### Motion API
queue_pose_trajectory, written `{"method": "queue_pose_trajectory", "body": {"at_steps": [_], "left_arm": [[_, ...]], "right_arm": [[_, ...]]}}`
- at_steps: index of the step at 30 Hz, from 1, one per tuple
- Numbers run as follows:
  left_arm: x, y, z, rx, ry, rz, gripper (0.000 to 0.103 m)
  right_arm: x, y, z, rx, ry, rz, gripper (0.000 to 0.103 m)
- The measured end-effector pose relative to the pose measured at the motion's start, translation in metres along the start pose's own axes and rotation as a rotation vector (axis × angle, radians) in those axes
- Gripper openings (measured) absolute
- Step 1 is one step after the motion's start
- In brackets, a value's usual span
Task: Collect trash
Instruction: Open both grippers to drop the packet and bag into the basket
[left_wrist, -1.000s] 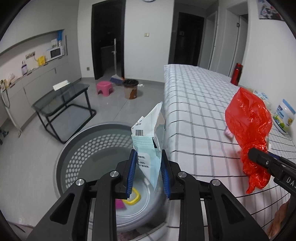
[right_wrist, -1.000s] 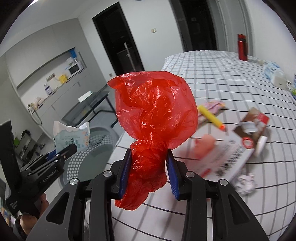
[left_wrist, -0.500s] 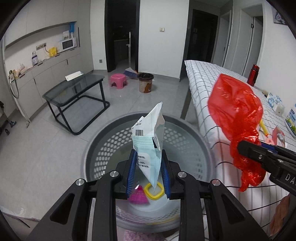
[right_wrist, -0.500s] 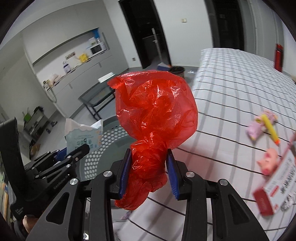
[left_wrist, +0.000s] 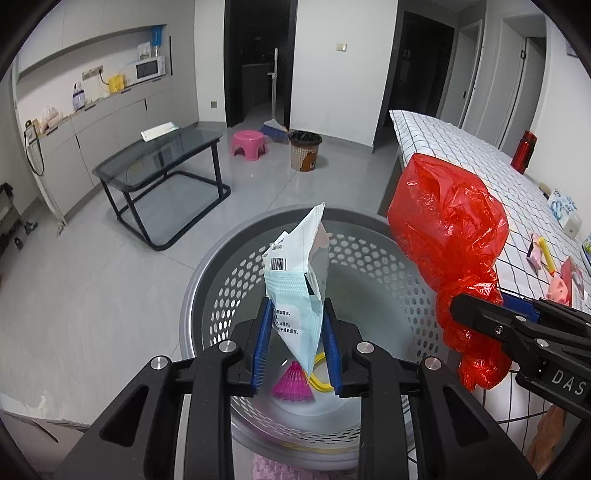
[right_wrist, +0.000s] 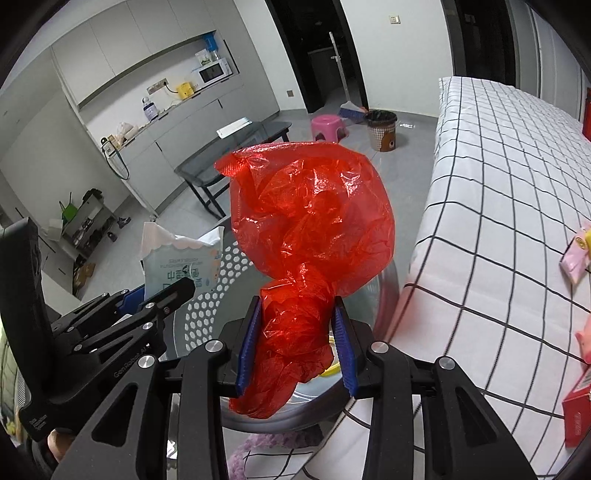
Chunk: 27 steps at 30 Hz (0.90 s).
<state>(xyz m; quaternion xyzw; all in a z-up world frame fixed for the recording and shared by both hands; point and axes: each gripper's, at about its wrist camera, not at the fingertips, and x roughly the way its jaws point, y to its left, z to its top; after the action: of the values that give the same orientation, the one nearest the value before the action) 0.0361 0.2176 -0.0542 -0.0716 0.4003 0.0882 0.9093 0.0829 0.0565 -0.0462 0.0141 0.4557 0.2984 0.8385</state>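
The left gripper (left_wrist: 295, 345) holds a white wrapper (left_wrist: 295, 291) above the gray basket (left_wrist: 373, 275); the right gripper (right_wrist: 295, 343) grips a red bag (right_wrist: 310, 225) beside it.

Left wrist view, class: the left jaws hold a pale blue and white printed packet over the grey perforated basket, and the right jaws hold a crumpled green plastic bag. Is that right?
Not quite. The crumpled plastic bag in the right jaws is red, not green, as the right wrist view shows plainly. The rest stands: the pale blue and white printed packet is in the left jaws over the grey perforated basket.

Left claw (left_wrist: 297, 349) and right claw (right_wrist: 295, 345), both clamped, angled downward.
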Motion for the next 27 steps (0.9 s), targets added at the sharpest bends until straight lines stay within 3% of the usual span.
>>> {"method": "queue_pose_trajectory", "body": {"at_steps": [12,13,15,16,27], "left_arm": [[0.0007,-0.0007,0.0004,-0.018,0.013,0.014,0.035],[-0.0002,-0.0009,0.0004,-0.019,0.01,0.017,0.042],[-0.0022,0.0005,0.0007,-0.024,0.002,0.022,0.057],[-0.0037,0.0012,0.0005,-0.028,-0.004,0.026,0.063],[-0.0045,0.0068,-0.0024,-0.039,0.006,0.036,0.065]], "right_arm": [[0.0074,-0.0045,0.003,-0.006,0.015,0.006,0.04],[0.0071,-0.0045,0.0031,-0.006,0.013,0.005,0.042],[0.0079,-0.0026,0.0026,-0.006,0.006,0.004,0.06],[0.0072,-0.0021,0.0022,-0.006,0.001,0.005,0.062],[0.0065,-0.0021,-0.001,-0.008,-0.009,0.0,0.063]]}}
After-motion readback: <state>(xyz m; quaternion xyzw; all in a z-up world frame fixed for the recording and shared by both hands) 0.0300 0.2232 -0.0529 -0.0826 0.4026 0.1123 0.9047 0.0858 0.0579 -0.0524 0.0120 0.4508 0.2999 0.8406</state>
